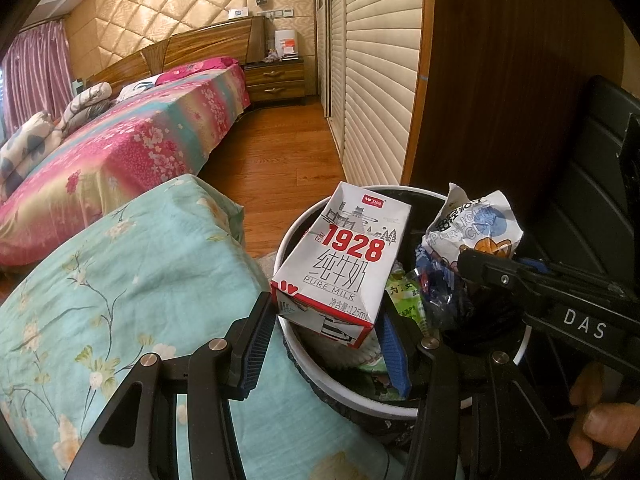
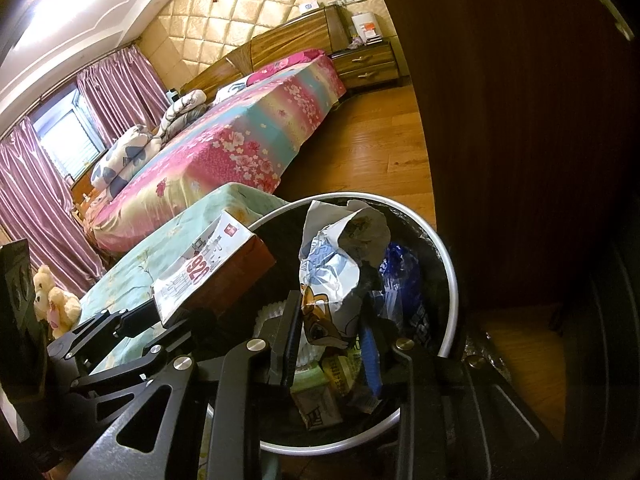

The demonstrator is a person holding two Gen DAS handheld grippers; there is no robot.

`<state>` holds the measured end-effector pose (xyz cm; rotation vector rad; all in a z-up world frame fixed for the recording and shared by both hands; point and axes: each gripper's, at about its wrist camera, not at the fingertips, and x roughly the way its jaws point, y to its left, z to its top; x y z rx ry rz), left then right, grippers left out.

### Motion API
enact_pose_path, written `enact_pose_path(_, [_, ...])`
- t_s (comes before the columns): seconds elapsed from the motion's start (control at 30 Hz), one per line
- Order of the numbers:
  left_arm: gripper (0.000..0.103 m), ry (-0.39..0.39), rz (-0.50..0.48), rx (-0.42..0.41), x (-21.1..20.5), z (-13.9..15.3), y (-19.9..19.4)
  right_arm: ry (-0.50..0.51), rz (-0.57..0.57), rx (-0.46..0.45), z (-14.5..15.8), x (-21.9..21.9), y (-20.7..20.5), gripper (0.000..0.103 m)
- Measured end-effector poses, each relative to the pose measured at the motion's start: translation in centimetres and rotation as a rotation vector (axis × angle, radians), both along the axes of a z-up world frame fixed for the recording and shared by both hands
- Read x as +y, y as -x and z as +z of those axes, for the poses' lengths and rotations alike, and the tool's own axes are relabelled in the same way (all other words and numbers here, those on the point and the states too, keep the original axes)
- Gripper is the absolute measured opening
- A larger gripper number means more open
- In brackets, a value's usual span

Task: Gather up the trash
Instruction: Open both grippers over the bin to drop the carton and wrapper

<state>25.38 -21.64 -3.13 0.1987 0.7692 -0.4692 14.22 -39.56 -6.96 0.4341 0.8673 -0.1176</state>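
I have both tools angled down over the round trash bin (image 1: 304, 364). My left hand-held gripper (image 1: 324, 344) is clamped on the milk carton (image 1: 340, 260), which sits tilted above the bin's left rim. My right hand-held gripper (image 2: 332, 344) has the crumpled snack wrapper (image 2: 336, 272) between its pads; I cannot tell whether they press on it. The wrapper stands above the wrappers and small cartons already in the bin. In the left view a hand (image 1: 604, 420) shows at the lower right edge. The bin is hemmed in: a teal floral cushion (image 1: 132, 288) touches its left side, and a dark wooden panel (image 1: 500, 80) rises just behind. Open wooden floor (image 1: 280, 148) runs beyond toward the bed (image 1: 152, 136).
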Motion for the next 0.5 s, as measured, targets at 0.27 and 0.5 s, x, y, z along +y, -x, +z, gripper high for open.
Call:
enact_pose_path(0.27, [0.053,0.01,0.012,0.01,0.4,0.3,0.1,-0.003,0.003,0.014,-0.2,0.1,-0.1,0.043])
enact_pose_path(0.5, [0.062,0.031,0.024,-0.015,1.9,1.2,1.5,-0.009,-0.017,-0.017,0.6,0.2,0.7,0.065])
